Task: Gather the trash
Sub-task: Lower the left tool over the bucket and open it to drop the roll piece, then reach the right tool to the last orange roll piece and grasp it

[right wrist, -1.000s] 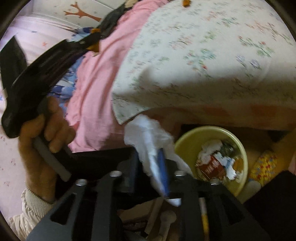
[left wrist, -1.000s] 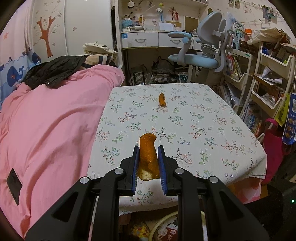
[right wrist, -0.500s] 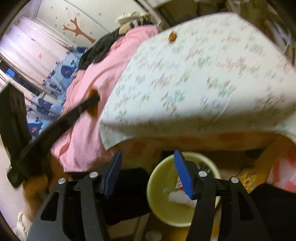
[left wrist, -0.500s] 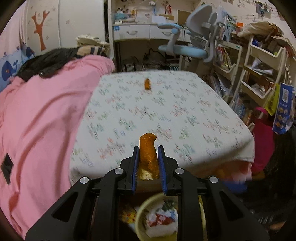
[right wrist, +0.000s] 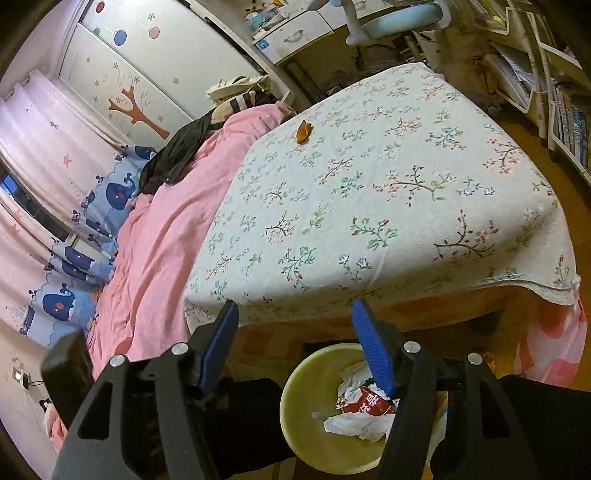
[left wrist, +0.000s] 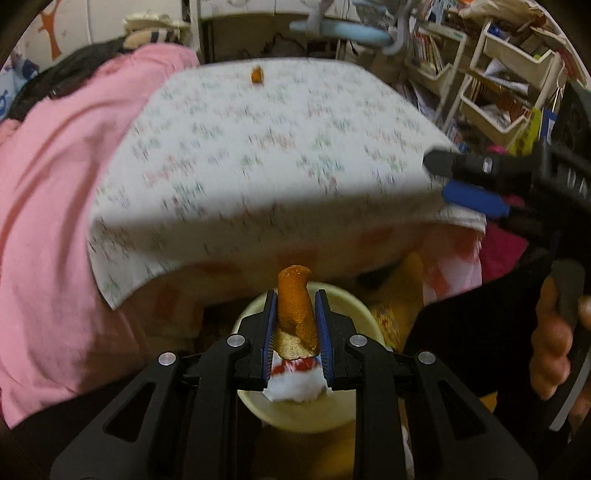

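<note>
My left gripper [left wrist: 295, 294] hangs over the yellow bin [left wrist: 364, 314] with a curled orange peel [left wrist: 295, 314] upright between its blue pads. The jaws are starting to open, and the pads still touch the peel. My right gripper [right wrist: 294, 306] is opening wide with nothing between its fingers. It sits just above the bin [right wrist: 295, 398], facing the table. The left wrist view shows the right gripper [left wrist: 436, 179] at the table's right corner. White tissue [right wrist: 354, 424] and a red wrapper [right wrist: 365, 402] lie in the bin. Another orange peel [right wrist: 303, 131] lies at the table's far side.
The table [right wrist: 369, 184] has a floral cloth hanging over its near edge, above the bin. A pink duvet [right wrist: 166, 240] lies against its left side. Shelves [left wrist: 498, 92] crowded with books and a blue chair [right wrist: 391, 18] stand to the right and behind.
The left gripper carried the peel from above the table down over the bin. The right gripper let its white tissue drop into the bin, opened, and tilted up toward the table.
</note>
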Demonstrator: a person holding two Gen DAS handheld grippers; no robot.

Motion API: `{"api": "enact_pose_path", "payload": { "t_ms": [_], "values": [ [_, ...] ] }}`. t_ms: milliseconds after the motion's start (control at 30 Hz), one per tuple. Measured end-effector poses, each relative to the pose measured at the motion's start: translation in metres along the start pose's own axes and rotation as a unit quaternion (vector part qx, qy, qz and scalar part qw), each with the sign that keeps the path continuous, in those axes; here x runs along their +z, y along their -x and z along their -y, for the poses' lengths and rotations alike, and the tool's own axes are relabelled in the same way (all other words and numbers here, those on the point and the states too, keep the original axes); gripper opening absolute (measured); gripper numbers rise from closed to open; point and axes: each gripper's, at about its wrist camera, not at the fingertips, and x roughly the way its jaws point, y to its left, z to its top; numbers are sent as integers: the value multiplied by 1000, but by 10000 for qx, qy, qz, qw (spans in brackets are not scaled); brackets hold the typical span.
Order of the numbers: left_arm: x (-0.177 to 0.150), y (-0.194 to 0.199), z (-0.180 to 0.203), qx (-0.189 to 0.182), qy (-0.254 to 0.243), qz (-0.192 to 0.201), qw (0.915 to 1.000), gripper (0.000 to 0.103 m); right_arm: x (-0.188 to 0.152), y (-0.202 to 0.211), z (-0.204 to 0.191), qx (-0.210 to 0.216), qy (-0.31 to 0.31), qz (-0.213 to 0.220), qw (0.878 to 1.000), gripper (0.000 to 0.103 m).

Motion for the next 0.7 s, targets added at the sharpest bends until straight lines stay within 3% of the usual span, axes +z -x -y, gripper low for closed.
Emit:
{"api": "enact_pose_path", "payload": {
  "t_ms": [33, 100, 300, 367, 533, 700],
  "values": [
    [-2, -3, 0, -52, 33, -102, 9999, 27, 0, 0, 1, -2, -8, 15, 10000, 63],
    [-4, -4, 2, -4, 62, -142, 9999, 51, 1, 1, 0, -9, -22, 32, 10000, 64],
    [1, 6, -2, 94, 218, 126, 9996, 65, 0, 4, 2, -63, -10, 104, 9999, 65],
    [7, 21, -8, 120, 372, 560, 9977, 66, 0, 4, 1, -100, 30, 130, 9999, 65],
    [25, 59, -19, 694, 639, 1712, 9807, 87, 5, -1, -13, -284, 397, 210, 9986, 65],
    [56, 73, -41, 1169, 824, 2050, 9683, 92, 29, -21, -31, -332, 744, 150, 9966, 65]
  ]
}}
